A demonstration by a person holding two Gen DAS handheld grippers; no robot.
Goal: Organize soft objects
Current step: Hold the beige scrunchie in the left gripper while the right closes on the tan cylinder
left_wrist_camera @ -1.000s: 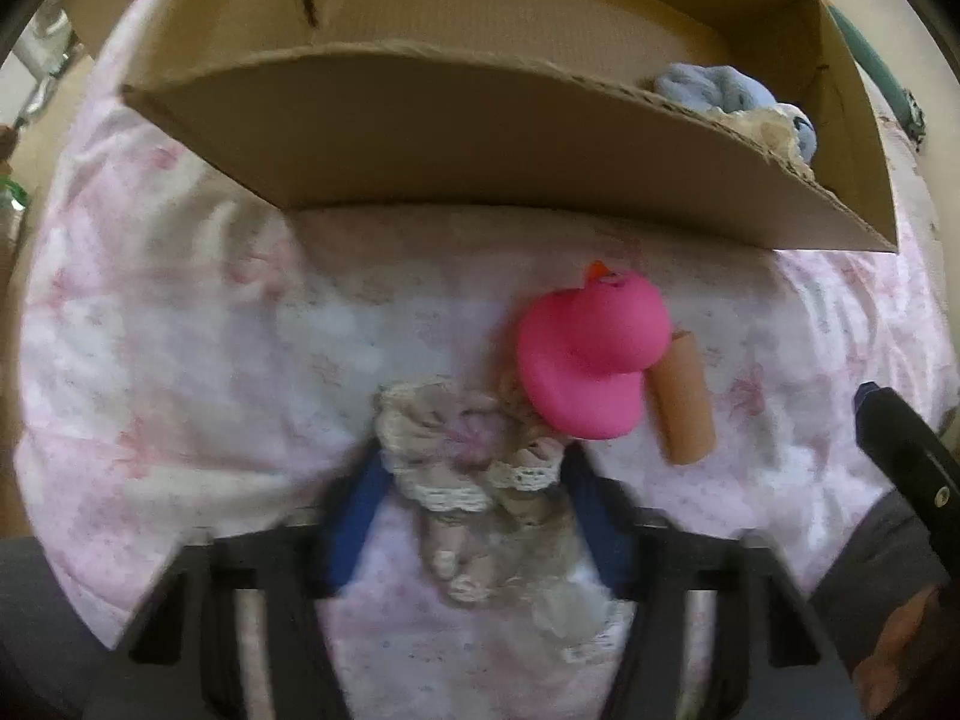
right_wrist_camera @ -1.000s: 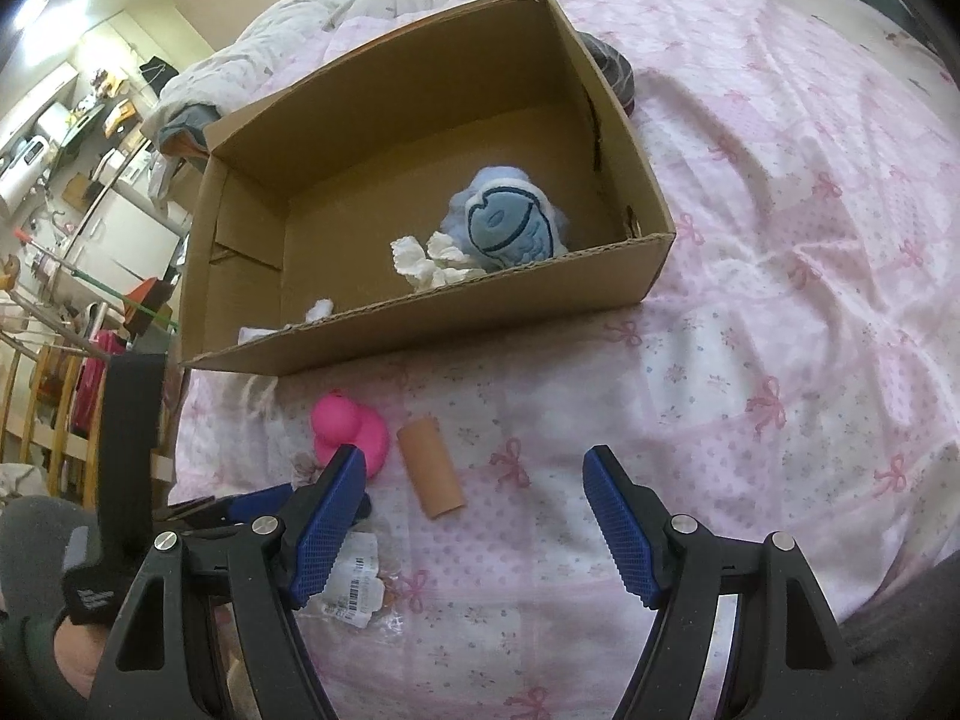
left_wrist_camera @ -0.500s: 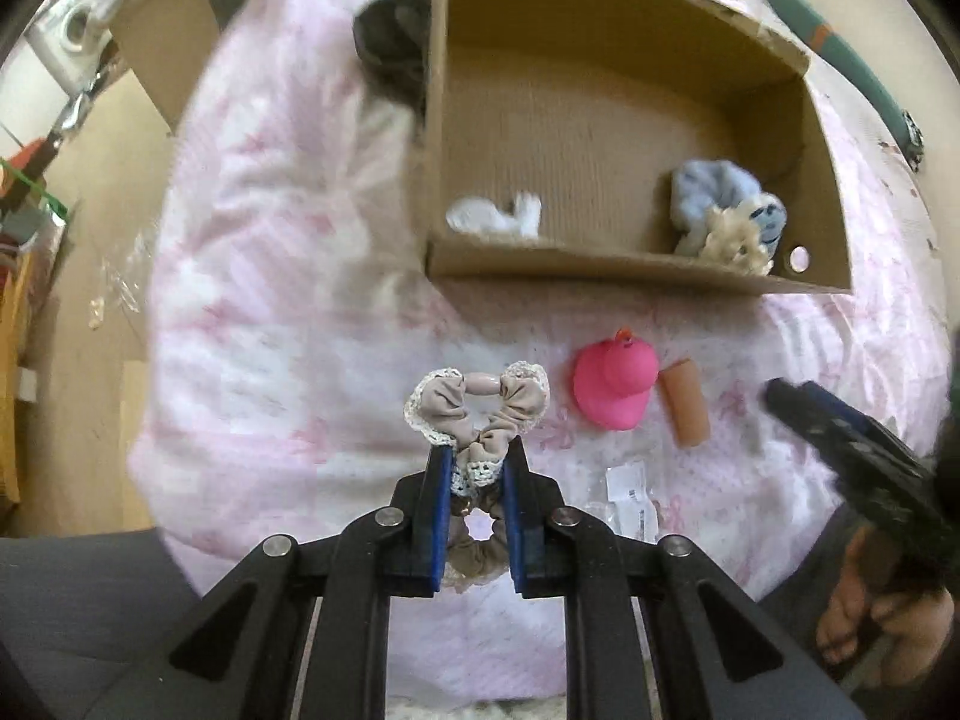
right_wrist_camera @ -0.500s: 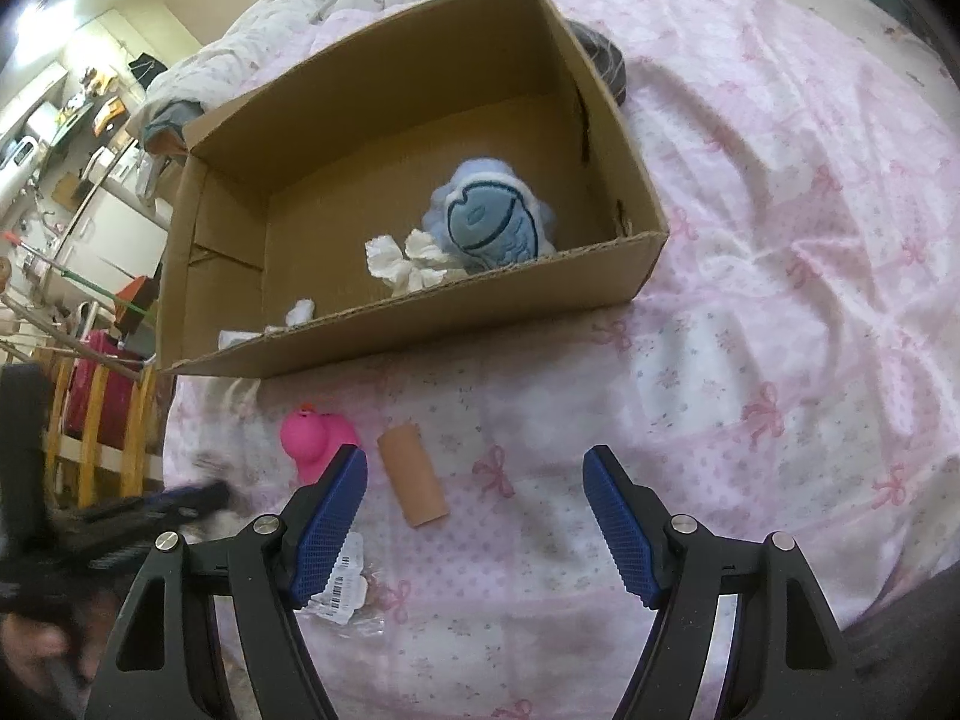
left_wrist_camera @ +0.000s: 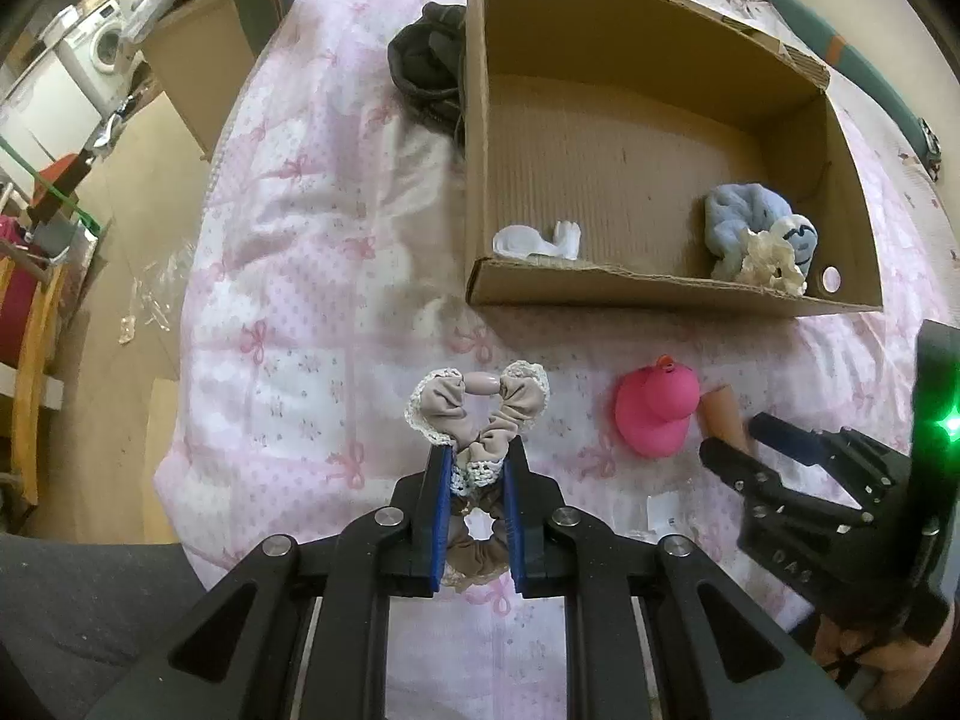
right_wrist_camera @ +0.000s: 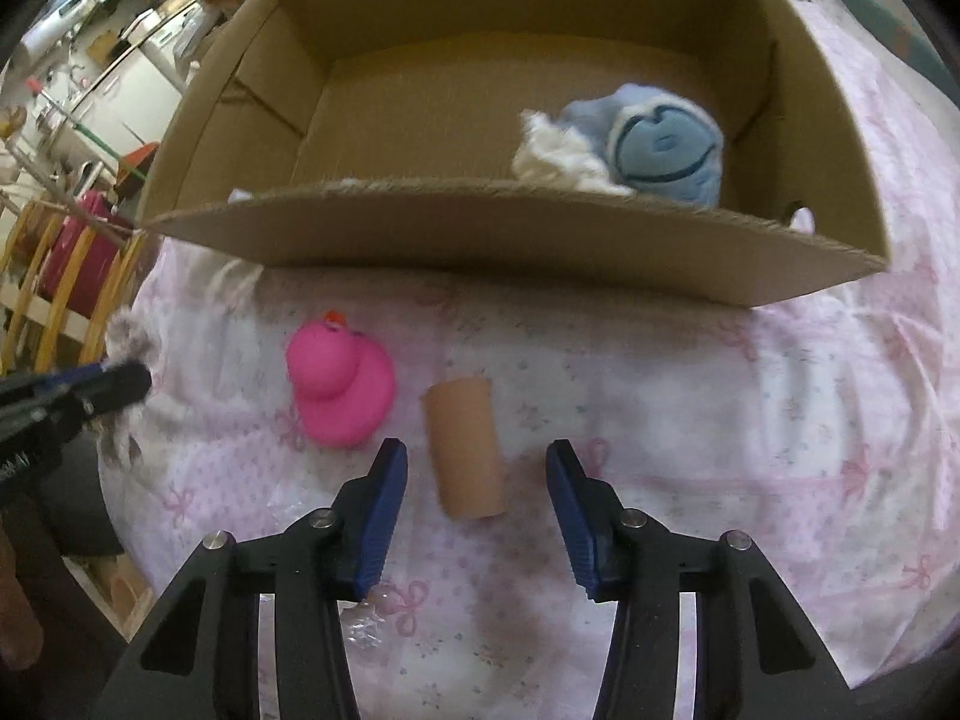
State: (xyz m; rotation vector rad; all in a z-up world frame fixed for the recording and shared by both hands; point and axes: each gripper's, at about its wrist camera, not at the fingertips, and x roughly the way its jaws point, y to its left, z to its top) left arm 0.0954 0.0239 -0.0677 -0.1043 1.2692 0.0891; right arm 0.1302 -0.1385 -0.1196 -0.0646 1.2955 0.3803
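Observation:
My left gripper (left_wrist_camera: 475,468) is shut on a beige lace-trimmed scrunchie (left_wrist_camera: 477,411), held clear above the pink bedspread (left_wrist_camera: 288,276). A pink rubber duck (left_wrist_camera: 657,414) and a tan foam cylinder (right_wrist_camera: 465,447) lie in front of the cardboard box (left_wrist_camera: 660,291). My right gripper (right_wrist_camera: 477,465) hangs low over the cylinder with a finger on either side, jaws closing, pads not touching it. Inside the box sit a blue plush (right_wrist_camera: 663,147), a cream scrunchie (left_wrist_camera: 771,258) and a small white item (left_wrist_camera: 537,240). The left gripper (right_wrist_camera: 90,387) shows blurred at the left of the right wrist view.
A dark bundle of cloth (left_wrist_camera: 429,69) lies against the box's far left corner. A small clear packet with a label (left_wrist_camera: 663,516) rests on the bedspread near the duck. The bed's edge drops to the floor on the left, with furniture and a washing machine (left_wrist_camera: 99,51) beyond.
My left gripper closed on the scrunchie and lifted it off the bedspread. My right gripper dropped toward the tan cylinder, and its jaws narrowed around it.

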